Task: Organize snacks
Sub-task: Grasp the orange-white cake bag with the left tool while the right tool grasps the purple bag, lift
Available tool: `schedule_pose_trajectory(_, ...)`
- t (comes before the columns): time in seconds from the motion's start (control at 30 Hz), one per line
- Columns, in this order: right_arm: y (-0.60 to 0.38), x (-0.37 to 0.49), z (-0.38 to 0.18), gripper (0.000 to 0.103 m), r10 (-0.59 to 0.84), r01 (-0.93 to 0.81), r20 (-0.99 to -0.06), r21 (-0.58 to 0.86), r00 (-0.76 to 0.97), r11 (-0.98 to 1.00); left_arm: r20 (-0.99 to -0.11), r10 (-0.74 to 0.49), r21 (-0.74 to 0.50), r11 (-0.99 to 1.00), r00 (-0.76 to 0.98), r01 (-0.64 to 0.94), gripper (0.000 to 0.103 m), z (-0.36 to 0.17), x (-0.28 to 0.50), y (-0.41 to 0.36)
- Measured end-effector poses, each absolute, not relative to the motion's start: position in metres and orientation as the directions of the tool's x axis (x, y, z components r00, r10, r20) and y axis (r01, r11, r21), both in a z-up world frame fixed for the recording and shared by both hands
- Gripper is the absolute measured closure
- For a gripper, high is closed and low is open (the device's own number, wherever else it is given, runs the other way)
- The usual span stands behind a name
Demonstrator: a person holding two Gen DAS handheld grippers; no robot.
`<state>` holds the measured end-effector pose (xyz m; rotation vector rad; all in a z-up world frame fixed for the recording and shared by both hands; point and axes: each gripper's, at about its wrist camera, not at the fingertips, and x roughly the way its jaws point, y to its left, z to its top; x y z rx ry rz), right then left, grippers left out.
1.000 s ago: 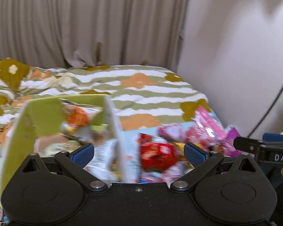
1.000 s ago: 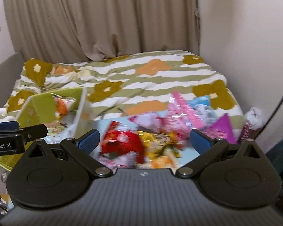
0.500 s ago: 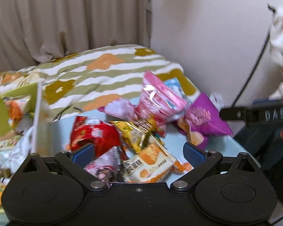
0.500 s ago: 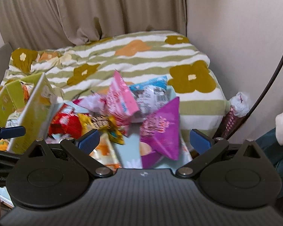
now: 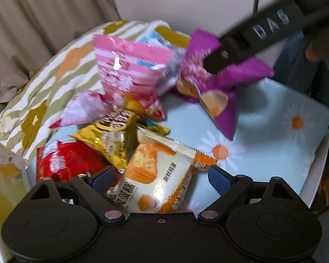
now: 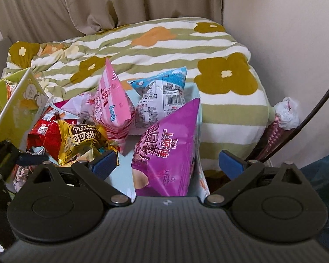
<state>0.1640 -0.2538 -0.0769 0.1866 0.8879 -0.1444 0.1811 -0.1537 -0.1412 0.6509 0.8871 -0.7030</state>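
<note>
A heap of snack bags lies on a light blue daisy-print surface (image 5: 274, 131). My left gripper (image 5: 161, 176) hangs low over it, its jaws closing. A white-and-orange packet (image 5: 155, 175) lies between the pads, which do not press on it. Around it are a gold packet (image 5: 111, 135), a red packet (image 5: 65, 160) and a pink bag (image 5: 125, 70). My right gripper (image 6: 167, 163) stands open with a purple bag (image 6: 171, 144) upright between and beyond its fingers. A blue-and-white bag (image 6: 160, 94) leans behind that.
A green carton (image 6: 13, 100) holding snacks stands at the left of the pile. Behind is a bed with a striped floral blanket (image 6: 164, 43), curtains and a wall. A black cable (image 6: 313, 114) and a white plastic bag (image 6: 287, 111) sit at the right.
Both grippers have swung right from the green carton and dropped toward the snack pile. The left one has rolled, and its jaws stand narrower than before.
</note>
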Motion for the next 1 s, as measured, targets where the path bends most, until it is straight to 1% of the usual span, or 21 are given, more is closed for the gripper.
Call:
schedule_pose_trajectory(0.1,-0.254,0.171,-0.085,0.0,-0.042,0.199,-0.784,0.106,0.619,0.974,-0.871,-0.247,0.208,0.596,0.424,0.776,0.01,-0.152,0.186,-0.157)
schedule_pose_trajectory(0.23,-0.255,0.178,-0.093,0.0,-0.033,0.191,-0.789,0.108,0.614,0.976,-0.877,-0.22,0.226,0.596,0.427,0.77,0.014,-0.16,0.189,-0.159)
schedule_pose_trajectory(0.47,-0.258,0.192,-0.101,0.0,-0.013,0.184,-0.796,0.125,0.606,0.975,-0.877,-0.193,0.256,0.587,0.44,0.768,0.017,-0.169,0.195,-0.162)
schedule_pose_trajectory(0.57,-0.258,0.195,-0.105,0.003,-0.006,0.178,-0.797,0.127,0.604,0.976,-0.87,-0.179,0.292,0.563,0.459,0.773,0.022,-0.172,0.192,-0.163)
schedule_pose_trajectory(0.6,-0.258,0.196,-0.106,0.004,-0.004,0.174,-0.799,0.127,0.601,0.977,-0.869,-0.177,0.299,0.558,0.463,0.774,0.026,-0.171,0.191,-0.163)
schedule_pose_trajectory(0.63,-0.257,0.197,-0.108,0.005,-0.002,0.172,-0.8,0.126,0.6,0.977,-0.869,-0.178,0.299,0.555,0.462,0.776,0.031,-0.171,0.19,-0.162)
schedule_pose_trajectory(0.77,-0.257,0.2,-0.113,0.005,-0.006,0.172,-0.804,0.12,0.594,0.978,-0.866,-0.178,0.299,0.565,0.468,0.769,0.036,-0.17,0.19,-0.163)
schedule_pose_trajectory(1.0,-0.259,0.198,-0.119,0.006,0.0,0.165,-0.807,0.121,0.591,0.979,-0.869,-0.197,0.256,0.606,0.454,0.753,0.037,-0.163,0.184,-0.166)
